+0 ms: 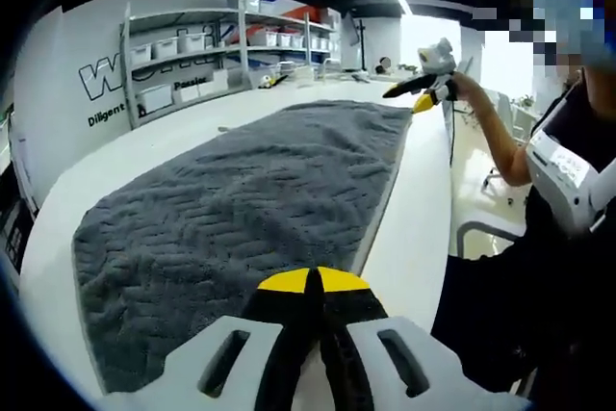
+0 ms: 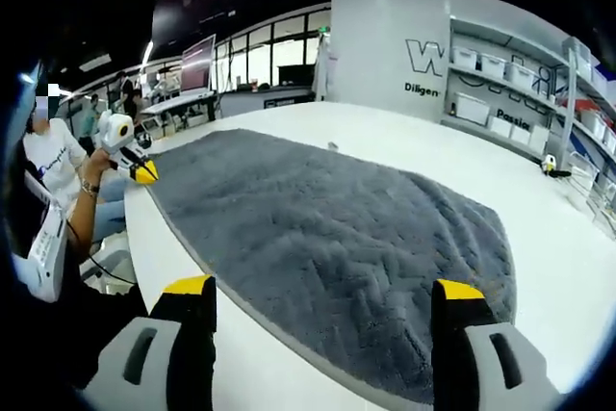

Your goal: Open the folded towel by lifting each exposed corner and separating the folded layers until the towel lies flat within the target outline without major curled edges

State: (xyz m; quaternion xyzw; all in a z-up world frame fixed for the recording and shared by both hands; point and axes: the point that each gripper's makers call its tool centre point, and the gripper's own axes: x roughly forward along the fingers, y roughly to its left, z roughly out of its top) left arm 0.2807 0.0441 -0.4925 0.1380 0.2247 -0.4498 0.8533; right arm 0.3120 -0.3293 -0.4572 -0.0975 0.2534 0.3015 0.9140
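grey towel [image 1: 241, 209]: spread flat on white table [image 1: 414, 238], lying ahead of both sets of jaws, prob. opened out for final check. left gripper [image 1: 313, 281]: jaws together, nothing visible betw. them, at near towel edge. right gripper [image 2: 322, 300]: jaws wide apart, empty, over towel edge. target outline not made out; far corners hard to judge.

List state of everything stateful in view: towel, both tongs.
Grey textured terry towel: spread open and flat on the white table, no folded layers visible, near edge along the table edge.
Left yellow-tipped tongs: shut, tips together, holding nothing, just above the towel's near end.
Right yellow-tipped tongs: open wide, holding nothing, over the towel's edge.
White storage bins on shelves: lids on, as far as visible.
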